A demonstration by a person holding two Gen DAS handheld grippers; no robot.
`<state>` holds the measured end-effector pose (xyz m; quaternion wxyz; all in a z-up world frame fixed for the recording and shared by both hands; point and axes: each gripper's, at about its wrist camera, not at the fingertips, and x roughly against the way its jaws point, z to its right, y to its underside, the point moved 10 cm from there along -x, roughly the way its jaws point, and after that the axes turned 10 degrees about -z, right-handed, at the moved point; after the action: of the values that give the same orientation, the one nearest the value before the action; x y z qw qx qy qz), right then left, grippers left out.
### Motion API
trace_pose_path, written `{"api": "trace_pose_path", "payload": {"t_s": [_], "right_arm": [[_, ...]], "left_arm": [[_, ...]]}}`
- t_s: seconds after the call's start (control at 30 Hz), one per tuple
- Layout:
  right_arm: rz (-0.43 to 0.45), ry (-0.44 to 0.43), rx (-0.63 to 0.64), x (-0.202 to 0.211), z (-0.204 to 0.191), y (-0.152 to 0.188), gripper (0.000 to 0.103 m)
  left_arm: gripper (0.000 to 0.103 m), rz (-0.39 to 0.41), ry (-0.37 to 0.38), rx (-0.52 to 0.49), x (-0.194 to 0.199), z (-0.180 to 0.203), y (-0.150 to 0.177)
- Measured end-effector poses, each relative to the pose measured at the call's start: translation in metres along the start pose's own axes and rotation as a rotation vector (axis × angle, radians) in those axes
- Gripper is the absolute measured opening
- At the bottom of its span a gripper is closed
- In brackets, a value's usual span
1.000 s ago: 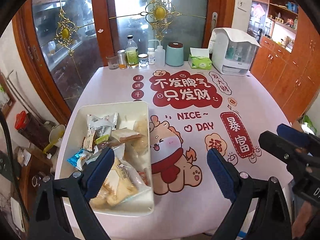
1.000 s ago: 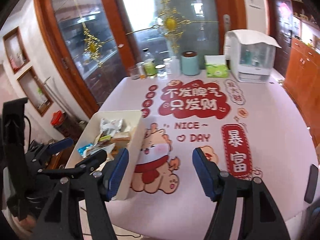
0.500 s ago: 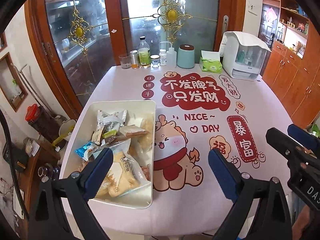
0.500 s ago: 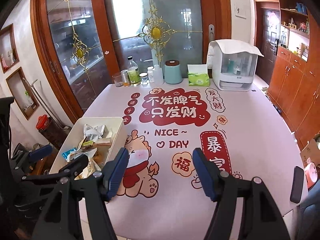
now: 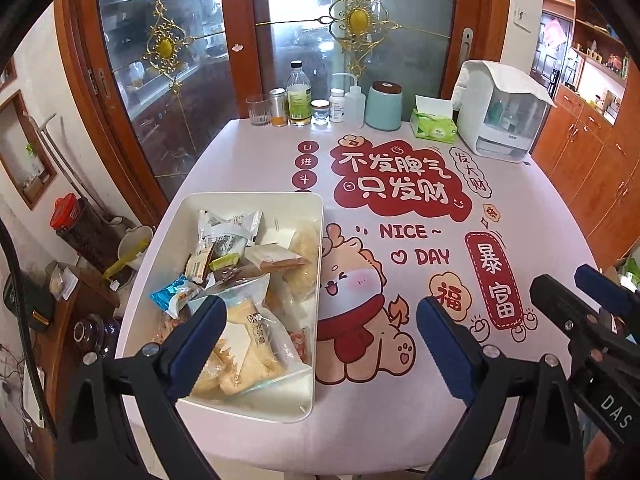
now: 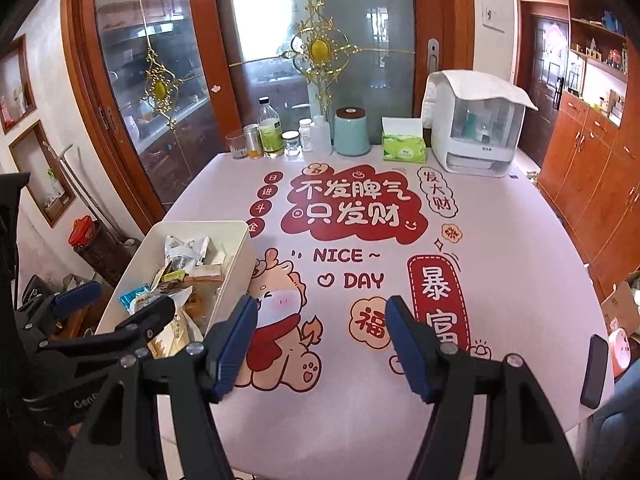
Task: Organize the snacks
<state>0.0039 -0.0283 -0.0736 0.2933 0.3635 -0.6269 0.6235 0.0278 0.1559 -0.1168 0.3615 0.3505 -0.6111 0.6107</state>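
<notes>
A white rectangular bin [image 5: 320,216] [image 6: 240,256] sits at the table's left front, filled with several wrapped snacks [image 5: 256,320] [image 6: 180,264]. My left gripper [image 5: 320,344] hangs open above the table's near edge, its left finger over the bin's front corner and nothing between the pads. My right gripper [image 6: 322,344] is also open and empty, hovering over the cartoon print to the right of the bin. In the left wrist view the right gripper [image 5: 592,304] shows at the right edge. In the right wrist view the left gripper [image 6: 116,308] shows at the left, over the bin.
A pink printed tablecloth [image 5: 400,208] covers the table. Along the far edge stand a glass, bottles [image 5: 299,96], a teal canister [image 5: 383,106], a green tissue pack [image 5: 434,126] and a white appliance [image 5: 500,116]. Glass doors stand behind; wooden cabinets are at right.
Both views have tilted upward a little and pulled back, so the table and bin sit lower and look farther off. Both grippers stay open and empty.
</notes>
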Motion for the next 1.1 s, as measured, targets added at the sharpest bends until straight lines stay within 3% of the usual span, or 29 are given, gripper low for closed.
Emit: {"api": "trace_pose_path", "payload": {"t_s": [1.1], "right_arm": [[-0.017,0.012,-0.012,-0.011,-0.006,-0.002,0.067]], "left_arm": [[0.096,-0.001,0.012,-0.020,-0.005,-0.007,-0.006]]}}
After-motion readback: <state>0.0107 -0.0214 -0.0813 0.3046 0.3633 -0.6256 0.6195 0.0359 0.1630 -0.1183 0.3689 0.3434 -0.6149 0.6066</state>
